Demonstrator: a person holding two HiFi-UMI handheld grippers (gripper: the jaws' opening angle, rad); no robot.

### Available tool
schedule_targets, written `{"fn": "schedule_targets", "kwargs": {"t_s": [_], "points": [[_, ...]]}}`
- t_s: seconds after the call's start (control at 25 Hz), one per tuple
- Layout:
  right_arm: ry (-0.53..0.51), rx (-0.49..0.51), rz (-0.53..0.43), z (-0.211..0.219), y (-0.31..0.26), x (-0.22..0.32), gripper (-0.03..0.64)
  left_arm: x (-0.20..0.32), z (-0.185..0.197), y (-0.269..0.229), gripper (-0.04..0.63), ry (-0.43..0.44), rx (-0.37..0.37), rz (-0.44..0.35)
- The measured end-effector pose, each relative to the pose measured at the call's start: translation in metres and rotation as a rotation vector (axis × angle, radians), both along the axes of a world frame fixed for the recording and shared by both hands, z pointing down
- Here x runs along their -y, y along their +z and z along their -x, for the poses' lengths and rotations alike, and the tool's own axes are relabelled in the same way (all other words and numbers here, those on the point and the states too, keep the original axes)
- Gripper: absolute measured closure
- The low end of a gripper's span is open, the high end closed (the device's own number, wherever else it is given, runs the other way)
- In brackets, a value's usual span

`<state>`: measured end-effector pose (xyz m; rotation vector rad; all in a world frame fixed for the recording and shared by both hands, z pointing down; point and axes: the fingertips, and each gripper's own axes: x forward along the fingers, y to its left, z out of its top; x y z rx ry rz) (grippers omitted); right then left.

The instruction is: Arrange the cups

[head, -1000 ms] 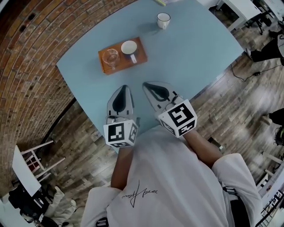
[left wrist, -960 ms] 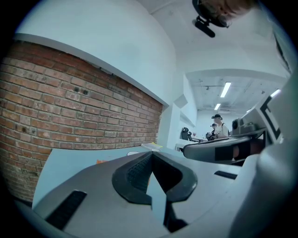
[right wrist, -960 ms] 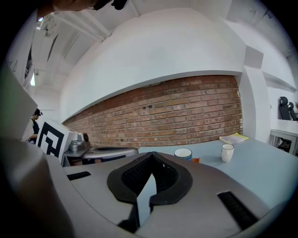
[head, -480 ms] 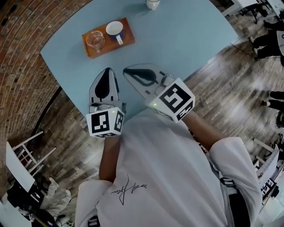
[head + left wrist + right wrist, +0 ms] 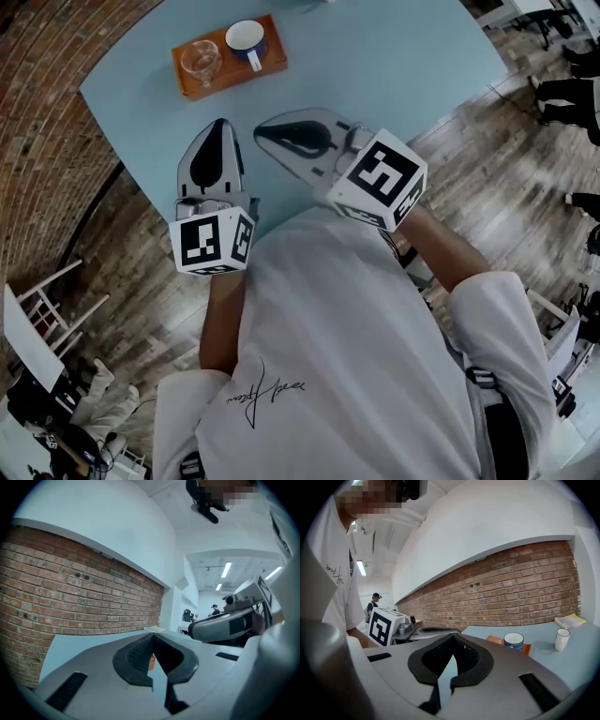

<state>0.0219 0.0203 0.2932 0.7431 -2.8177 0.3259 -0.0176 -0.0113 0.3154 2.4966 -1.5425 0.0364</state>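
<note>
An orange tray [image 5: 221, 67] lies on the far part of the light blue table [image 5: 394, 75]. It holds a clear glass cup [image 5: 201, 61] and a blue-and-white mug [image 5: 246, 40]. The right gripper view shows the mug [image 5: 513, 641] on the tray [image 5: 526, 648], with a small white cup [image 5: 562, 639] standing apart on the table beyond. My left gripper [image 5: 221, 123] and right gripper [image 5: 260, 130] hover side by side over the near table edge, short of the tray. Both are shut with nothing between their jaws. The tray [image 5: 151, 661] peeks past the left jaws.
A brick wall [image 5: 520, 588] curves along the table's far side. A yellow pad [image 5: 570, 620] lies near the white cup. White chairs [image 5: 47, 309] stand on the wooden floor at left, and a person stands far back in the room [image 5: 373, 603].
The head view has tilted, so the white cup has slid out of its top edge. My right gripper has risen a little and swung left toward the left gripper. The left gripper has stayed put.
</note>
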Motion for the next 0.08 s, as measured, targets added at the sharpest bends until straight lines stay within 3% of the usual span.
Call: {"fn": "schedule_targets", "kwargs": {"t_s": [0.08], "points": [[-0.015,-0.010,0.001,0.0004,0.0012,-0.0005,0.597,0.0017,-0.0004,-0.0007,0.586,0.006,-0.001,-0.001]]}}
